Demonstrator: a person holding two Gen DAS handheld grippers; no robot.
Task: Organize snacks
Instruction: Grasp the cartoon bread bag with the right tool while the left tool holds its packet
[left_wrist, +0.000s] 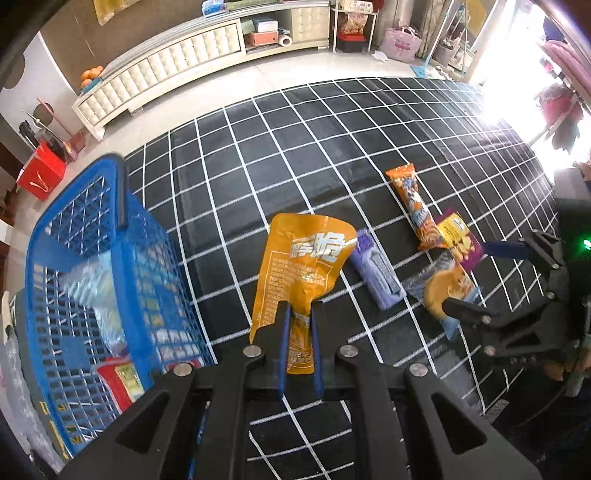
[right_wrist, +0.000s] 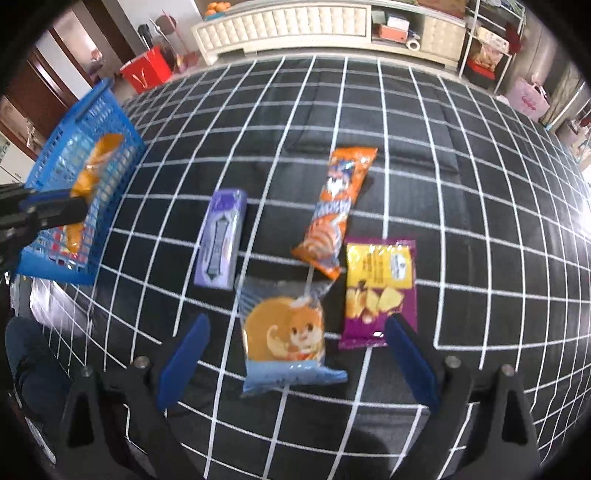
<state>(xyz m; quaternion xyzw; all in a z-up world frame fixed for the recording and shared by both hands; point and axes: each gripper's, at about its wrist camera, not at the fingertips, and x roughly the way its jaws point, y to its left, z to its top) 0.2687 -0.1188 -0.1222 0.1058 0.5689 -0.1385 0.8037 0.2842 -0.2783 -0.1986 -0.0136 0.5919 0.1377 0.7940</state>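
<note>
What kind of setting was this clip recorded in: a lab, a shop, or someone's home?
Most likely a home living room. A long cream tufted cabinet runs along the wall with boxes on its open shelves, oranges sit on its end, and a pink bag rests on the tiled floor. The snacks lie on a grid-patterned cloth.
</note>
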